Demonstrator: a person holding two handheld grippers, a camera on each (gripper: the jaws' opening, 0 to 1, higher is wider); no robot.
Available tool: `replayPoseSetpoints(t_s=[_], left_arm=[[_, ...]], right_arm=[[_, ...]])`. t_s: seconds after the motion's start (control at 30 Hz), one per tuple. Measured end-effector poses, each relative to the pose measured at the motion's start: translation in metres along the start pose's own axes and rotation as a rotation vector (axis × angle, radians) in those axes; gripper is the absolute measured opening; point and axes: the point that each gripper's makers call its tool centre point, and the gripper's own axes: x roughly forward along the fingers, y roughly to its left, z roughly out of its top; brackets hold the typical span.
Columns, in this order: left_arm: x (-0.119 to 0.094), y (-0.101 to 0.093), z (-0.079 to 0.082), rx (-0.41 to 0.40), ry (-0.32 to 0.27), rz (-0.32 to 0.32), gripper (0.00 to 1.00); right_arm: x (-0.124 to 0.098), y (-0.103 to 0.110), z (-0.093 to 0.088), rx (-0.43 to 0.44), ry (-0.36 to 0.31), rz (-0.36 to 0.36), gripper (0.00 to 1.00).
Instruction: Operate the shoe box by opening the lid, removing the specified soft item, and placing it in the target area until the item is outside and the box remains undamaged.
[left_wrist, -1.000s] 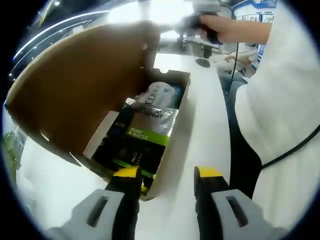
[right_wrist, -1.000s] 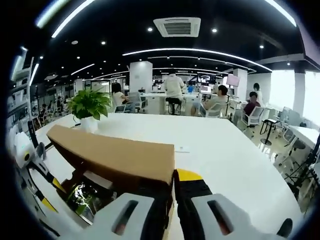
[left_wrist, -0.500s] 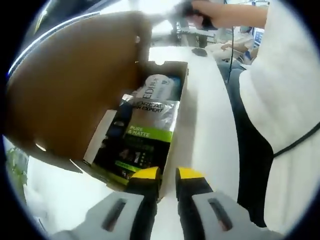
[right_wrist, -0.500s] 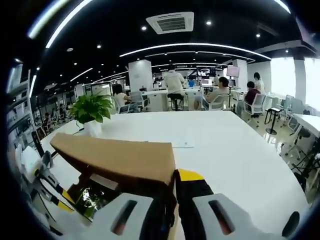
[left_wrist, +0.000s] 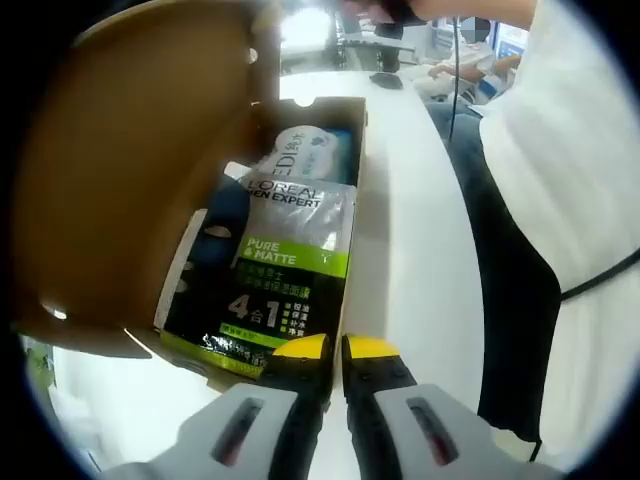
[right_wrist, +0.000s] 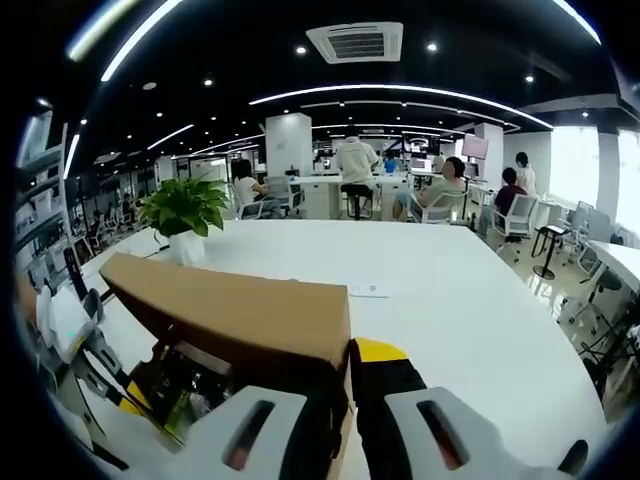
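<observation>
- White desk (right_wrist: 450, 310) carries the open shoe box (left_wrist: 352, 190) near its edge by the person.
- Brown lid (right_wrist: 240, 315) stands raised; right claw (right_wrist: 340, 385) is clamped on its rim.
- Black-and-green soft pouch (left_wrist: 280, 280) lies inside the box.
- Left claw (left_wrist: 333, 350) has its tips together, at the box's near wall.

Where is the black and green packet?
In the left gripper view, the black and green packet lies inside the open brown cardboard shoe box, beside a white soft pack.
</observation>
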Motion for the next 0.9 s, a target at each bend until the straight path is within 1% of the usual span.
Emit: replayPoseSetpoints(t_s=[0.03, 0.13, 0.2, 0.23, 0.27, 0.3, 0.37, 0.53, 0.63, 0.73, 0.87, 0.9], left_arm=[[0.002, -0.001, -0.001, -0.006, 0.012, -0.002, 0.05], [0.003, -0.003, -0.002, 0.02, 0.032, 0.001, 0.04], [0.004, -0.011, -0.002, 0.02, 0.043, -0.035, 0.02], [0.004, -0.011, -0.001, 0.093, 0.036, -0.032, 0.02], [0.005, -0.01, -0.002, 0.134, 0.031, -0.016, 0.02], [0.006, -0.012, -0.003, 0.143, 0.027, -0.016, 0.02], [0.007, -0.012, -0.004, 0.099, 0.034, -0.013, 0.01], [0.006, -0.015, -0.004, 0.089, 0.026, -0.014, 0.01], [0.005, -0.023, -0.005, 0.064, 0.034, -0.033, 0.01], [0.005, -0.031, -0.006, 0.087, 0.031, -0.025, 0.01], [0.004, -0.036, -0.005, 0.09, 0.028, -0.022, 0.01], [0.004, -0.037, -0.006, 0.107, 0.024, -0.018, 0.01]], right_arm=[[0.001, 0.0, 0.0, 0.002, 0.001, 0.003, 0.03], [0.0, 0.0, 0.0, -0.018, 0.006, -0.006, 0.02], [0.0, 0.002, -0.002, -0.057, 0.008, -0.008, 0.01], [-0.001, 0.003, -0.002, -0.063, 0.01, -0.015, 0.01], [-0.002, 0.003, -0.002, -0.057, 0.01, -0.018, 0.01], [-0.003, 0.002, -0.003, -0.035, 0.012, -0.025, 0.0], [-0.004, 0.001, -0.003, -0.053, 0.013, -0.044, 0.0], [-0.009, 0.002, -0.002, -0.055, 0.012, -0.057, 0.0], [-0.011, 0.002, -0.004, -0.048, 0.026, -0.053, 0.0], [-0.015, 0.003, -0.005, -0.038, 0.036, -0.055, 0.0], [-0.019, 0.002, -0.005, -0.017, 0.054, -0.067, 0.0], [-0.023, 0.001, -0.003, -0.002, 0.063, -0.083, 0.0]])
